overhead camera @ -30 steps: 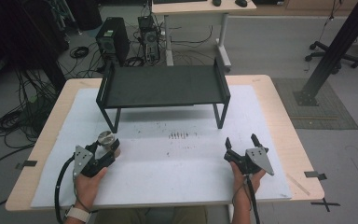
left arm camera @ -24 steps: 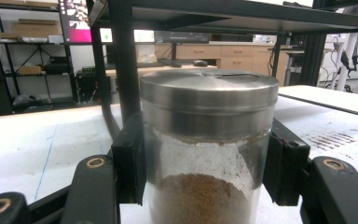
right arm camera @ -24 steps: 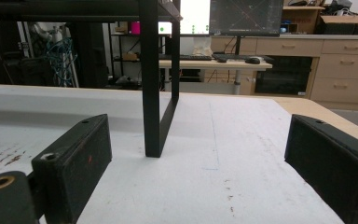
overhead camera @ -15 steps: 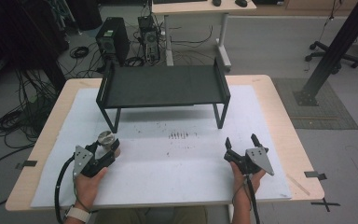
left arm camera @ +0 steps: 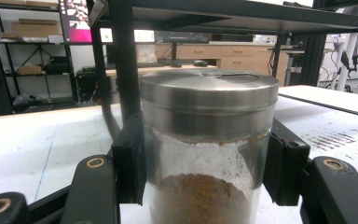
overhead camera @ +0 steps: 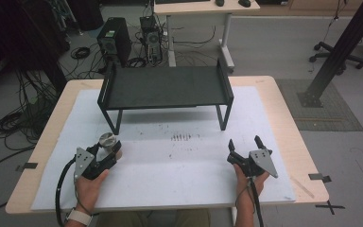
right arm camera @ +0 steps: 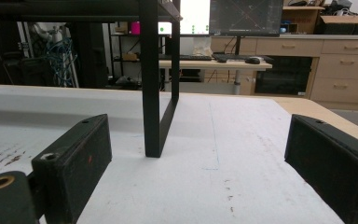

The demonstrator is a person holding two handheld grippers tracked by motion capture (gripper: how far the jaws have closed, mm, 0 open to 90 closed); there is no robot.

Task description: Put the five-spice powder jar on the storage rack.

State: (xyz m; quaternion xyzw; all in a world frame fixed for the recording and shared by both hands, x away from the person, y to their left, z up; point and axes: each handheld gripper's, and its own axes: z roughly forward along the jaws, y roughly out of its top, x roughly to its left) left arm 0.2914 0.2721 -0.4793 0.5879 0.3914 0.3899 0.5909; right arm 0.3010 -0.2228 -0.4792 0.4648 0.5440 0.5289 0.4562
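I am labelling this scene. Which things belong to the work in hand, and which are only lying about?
Part of the work:
- spice jar, clamped in the left gripper
- right gripper, open, nothing in it
- black shelf, likely where the jar goes

Just lying about:
- brown stains on the white mat
- computer towers on the floor

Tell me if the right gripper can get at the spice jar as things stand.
Probably yes, but only the lid: the left gripper is shut on the spice jar, its pads on both sides of the glass. The right gripper stands open across bare white mat, nothing between.
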